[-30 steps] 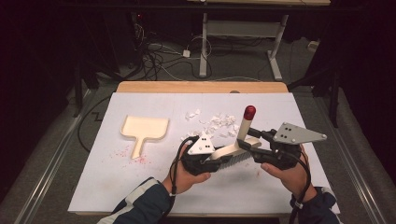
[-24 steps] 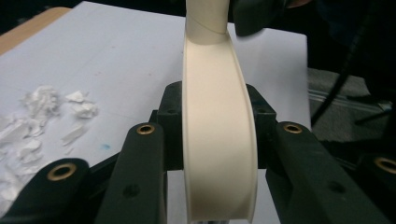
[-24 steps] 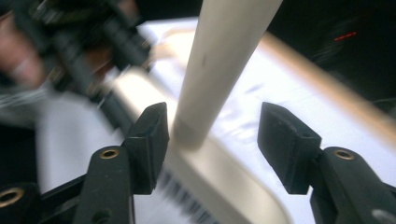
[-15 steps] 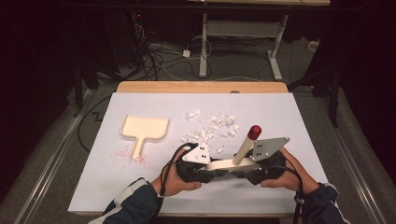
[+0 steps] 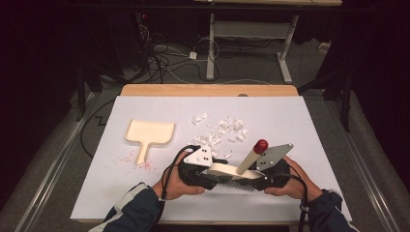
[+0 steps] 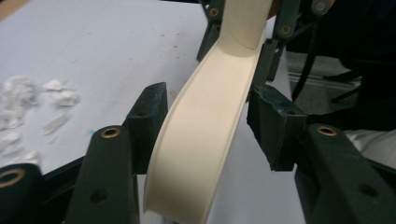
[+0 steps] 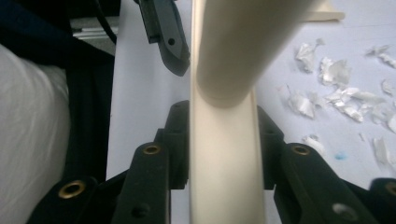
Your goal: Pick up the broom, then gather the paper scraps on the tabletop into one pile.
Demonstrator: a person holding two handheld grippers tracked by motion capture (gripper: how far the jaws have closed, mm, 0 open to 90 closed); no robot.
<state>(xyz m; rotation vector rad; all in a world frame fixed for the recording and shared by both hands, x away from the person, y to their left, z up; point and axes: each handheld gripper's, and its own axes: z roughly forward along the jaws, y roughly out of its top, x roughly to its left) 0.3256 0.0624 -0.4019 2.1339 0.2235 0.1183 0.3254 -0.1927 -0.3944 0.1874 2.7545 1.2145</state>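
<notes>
- Brush, cream with a red-tipped handle, is held low over the near edge of the table, between both grippers.
- Right gripper: fingers have just been closing and now clamp the brush body.
- Left gripper: fingers have just been opening; they stand apart, the brush between them, not pressed.
- Judgement: handover to the right hand is nearly complete.
- White covering carries paper scraps and a dustpan; the room is dark, with cables on the floor.

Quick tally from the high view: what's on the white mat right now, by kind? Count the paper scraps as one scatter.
Brush with red-tipped handle, held between the two grippers: 1
Wooden dustpan: 1
Scatter of white paper scraps: 1
Patch of small red specks near the dustpan's handle: 1
Total: 4
</notes>
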